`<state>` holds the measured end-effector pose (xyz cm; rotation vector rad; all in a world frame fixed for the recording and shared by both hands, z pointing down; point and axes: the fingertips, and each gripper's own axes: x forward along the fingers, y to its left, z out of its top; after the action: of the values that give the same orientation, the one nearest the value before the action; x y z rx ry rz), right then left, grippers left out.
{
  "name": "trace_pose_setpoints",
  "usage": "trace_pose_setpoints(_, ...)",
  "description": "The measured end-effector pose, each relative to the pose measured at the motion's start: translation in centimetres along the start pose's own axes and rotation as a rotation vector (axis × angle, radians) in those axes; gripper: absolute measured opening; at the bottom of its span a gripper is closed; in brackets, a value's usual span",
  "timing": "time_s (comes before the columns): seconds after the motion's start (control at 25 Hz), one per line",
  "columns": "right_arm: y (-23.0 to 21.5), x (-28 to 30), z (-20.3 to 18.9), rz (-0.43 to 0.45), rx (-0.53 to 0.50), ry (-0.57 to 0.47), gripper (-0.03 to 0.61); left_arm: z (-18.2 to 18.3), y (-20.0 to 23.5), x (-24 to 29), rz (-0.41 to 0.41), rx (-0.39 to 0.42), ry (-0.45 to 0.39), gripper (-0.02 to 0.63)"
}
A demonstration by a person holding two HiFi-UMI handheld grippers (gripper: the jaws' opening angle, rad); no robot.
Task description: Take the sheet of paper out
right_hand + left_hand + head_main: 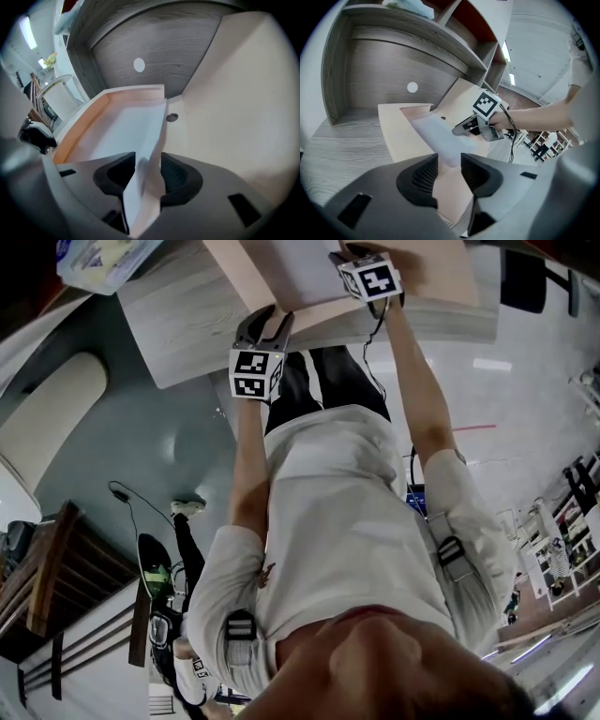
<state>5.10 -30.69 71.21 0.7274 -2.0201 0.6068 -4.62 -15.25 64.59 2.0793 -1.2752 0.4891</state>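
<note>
In the head view the person leans over the desk [178, 310], where an open beige folder [314, 306] lies with the pale sheet of paper [300, 263] still inside it. The left tongs [265, 322] are at the folder's near edge and the right tongs [359, 254] are further in, over the sheet. In the left gripper view the left jaws stand apart with the folder's flat cover showing in the gap. Whether they press on it I cannot tell, but a steady hold there would likely stop the folder sliding when the sheet is drawn. In the right gripper view the sheet's lifted edge stands between the right jaws, which are part open around it and do not yet pinch. The rest of the sheet lies flat in the folder's tray, beside a small round stud [172, 117]. To do this well, I would close fully on the raised edge, well inside the pads, then draw the sheet out low and along its own plane so that it neither creases nor tears. No readable writing or brand shows. The only print is the black-and-white square markers on the cubes, and a bag [98, 259] at the desk's corner has print too blurred to read.
</note>
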Motion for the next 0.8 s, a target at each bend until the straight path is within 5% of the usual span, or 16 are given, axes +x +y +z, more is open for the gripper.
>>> trace_pose_setpoints(0.36,-0.9,0.4,0.1,-0.046,-0.020,0.037,0.028,0.0,0.0,0.1,0.007,0.002,0.009,0.163)
trace_pose_setpoints(0.8,1.1,-2.1,0.5,-0.037,-0.067,-0.082,0.018,2.2,0.3,-0.8,0.041,0.013,-0.077,0.113)
